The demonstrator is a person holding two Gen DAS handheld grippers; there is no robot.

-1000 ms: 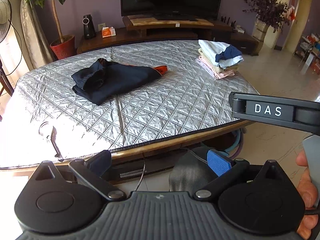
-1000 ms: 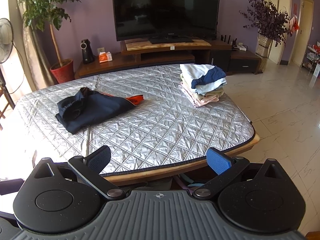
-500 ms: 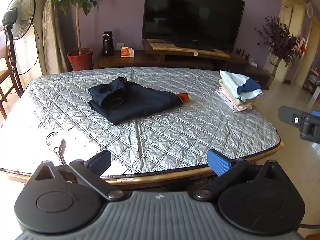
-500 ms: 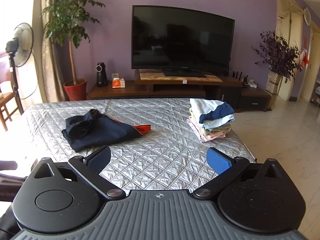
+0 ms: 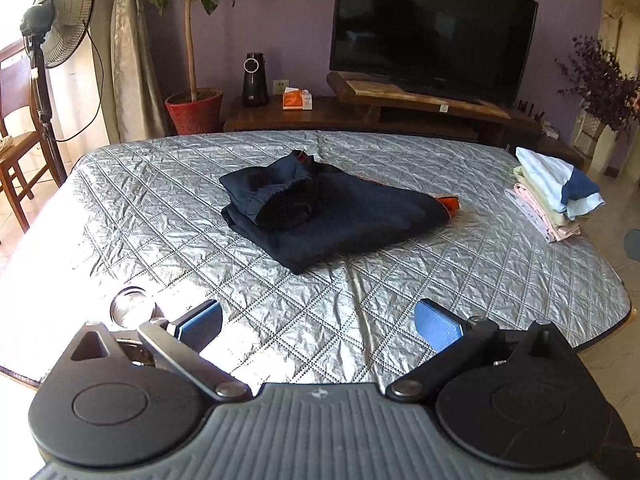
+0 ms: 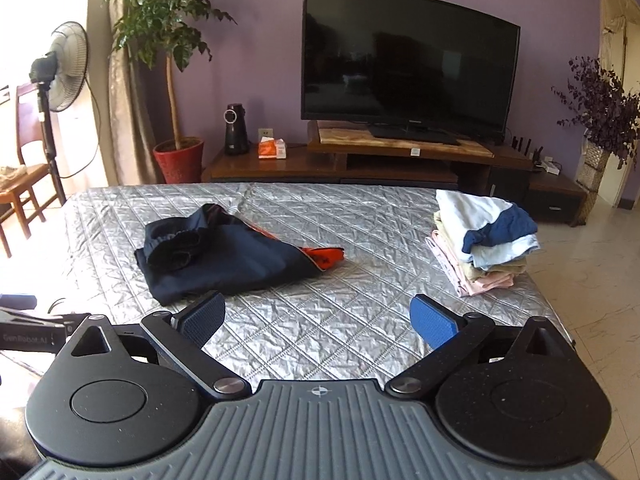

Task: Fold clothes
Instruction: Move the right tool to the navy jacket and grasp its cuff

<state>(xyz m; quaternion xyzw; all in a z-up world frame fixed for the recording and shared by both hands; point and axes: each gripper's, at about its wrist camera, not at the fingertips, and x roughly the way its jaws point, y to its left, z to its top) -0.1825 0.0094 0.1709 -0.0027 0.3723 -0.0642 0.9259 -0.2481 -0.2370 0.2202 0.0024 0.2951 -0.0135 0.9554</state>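
A dark navy garment (image 5: 336,216) with an orange lining edge lies bunched in the middle of the silver quilted table (image 5: 160,184); the right wrist view shows the garment (image 6: 224,252) left of centre. A stack of folded clothes (image 5: 556,196) sits at the table's right edge, and this stack (image 6: 484,236) is topped by a white and blue piece. My left gripper (image 5: 318,326) hangs open over the near edge, short of the garment. My right gripper (image 6: 318,320) is also open and empty, above the table's near side.
Behind the table stand a TV (image 6: 408,64) on a wooden console (image 6: 360,160), a potted plant (image 6: 178,160), a standing fan (image 6: 60,68) and a wooden chair (image 6: 20,184) at left. Tiled floor (image 6: 592,264) lies to the right. A piece of the other gripper (image 6: 28,332) shows at far left.
Both grippers have risen and moved forward over the table's near edge, so the table now fills the lower view. The clothes have not moved. Both stay open.
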